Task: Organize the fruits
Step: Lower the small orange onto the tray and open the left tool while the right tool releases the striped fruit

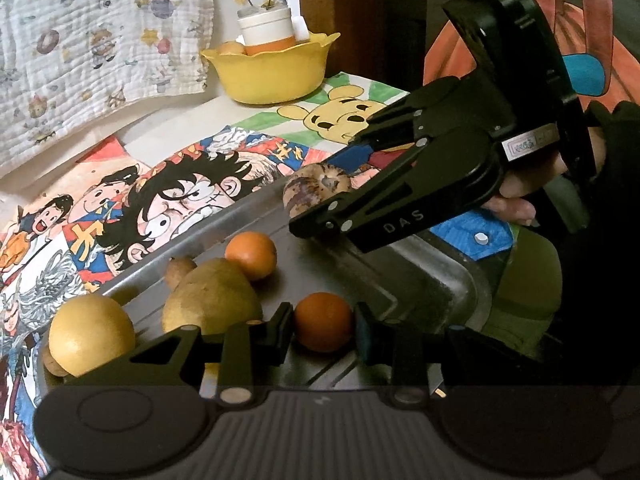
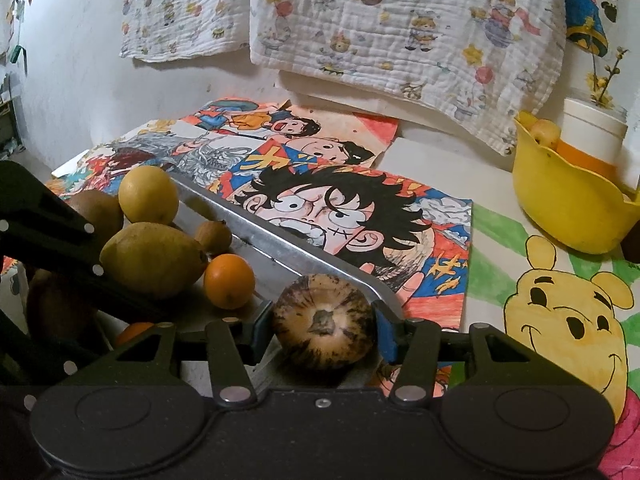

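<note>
Table carries drawings, tray, bowl.

The letters "DAS" stood in pale print on one black finger of the right gripper. No other words could be read.

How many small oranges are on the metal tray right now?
2. One orange lies mid-tray beside the big yellow fruit; another orange sits between the left gripper fingers. Others may be hidden.
</note>
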{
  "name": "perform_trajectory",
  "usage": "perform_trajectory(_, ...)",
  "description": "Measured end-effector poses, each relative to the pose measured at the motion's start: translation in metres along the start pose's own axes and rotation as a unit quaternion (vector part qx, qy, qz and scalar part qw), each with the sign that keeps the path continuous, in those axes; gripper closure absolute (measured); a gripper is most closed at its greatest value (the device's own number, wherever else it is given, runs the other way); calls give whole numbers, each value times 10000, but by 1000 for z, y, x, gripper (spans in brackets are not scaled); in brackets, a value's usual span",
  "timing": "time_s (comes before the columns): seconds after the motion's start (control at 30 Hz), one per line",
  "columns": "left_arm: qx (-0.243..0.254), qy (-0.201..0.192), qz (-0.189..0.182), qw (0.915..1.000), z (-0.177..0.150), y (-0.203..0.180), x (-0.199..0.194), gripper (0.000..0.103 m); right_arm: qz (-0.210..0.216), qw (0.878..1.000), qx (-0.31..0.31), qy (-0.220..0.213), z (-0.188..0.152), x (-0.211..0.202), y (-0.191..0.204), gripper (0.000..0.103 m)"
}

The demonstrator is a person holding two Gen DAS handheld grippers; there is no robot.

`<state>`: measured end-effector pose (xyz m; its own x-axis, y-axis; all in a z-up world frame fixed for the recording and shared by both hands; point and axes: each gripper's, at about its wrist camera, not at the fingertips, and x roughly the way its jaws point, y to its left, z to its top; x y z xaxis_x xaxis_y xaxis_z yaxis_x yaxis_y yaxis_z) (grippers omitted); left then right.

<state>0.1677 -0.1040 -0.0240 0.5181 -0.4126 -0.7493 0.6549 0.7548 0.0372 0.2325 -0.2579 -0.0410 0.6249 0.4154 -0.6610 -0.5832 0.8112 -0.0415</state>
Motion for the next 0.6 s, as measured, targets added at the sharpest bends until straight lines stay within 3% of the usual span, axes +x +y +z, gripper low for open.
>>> perform_trajectory(0.2, -89, -173, 26, 9998, 0, 0, -10, 66, -65, 9999, 92, -81, -2, -9, -2, 41)
perform_trajectory(0.3, -179, -281, 42, 9994, 0, 0, -18, 59, -88, 9998, 115, -138, -3, -16, -1, 36)
perform_trajectory(0.37, -253, -373, 76, 9990, -1, 1, -24, 49, -108, 9997, 134, -186, -3, -20, 0, 34)
perform_trajectory(0.6, -700, -654, 77, 9954, -6, 7, -46, 41, -112, 9992, 132, -347, -5, -36, 9, 22)
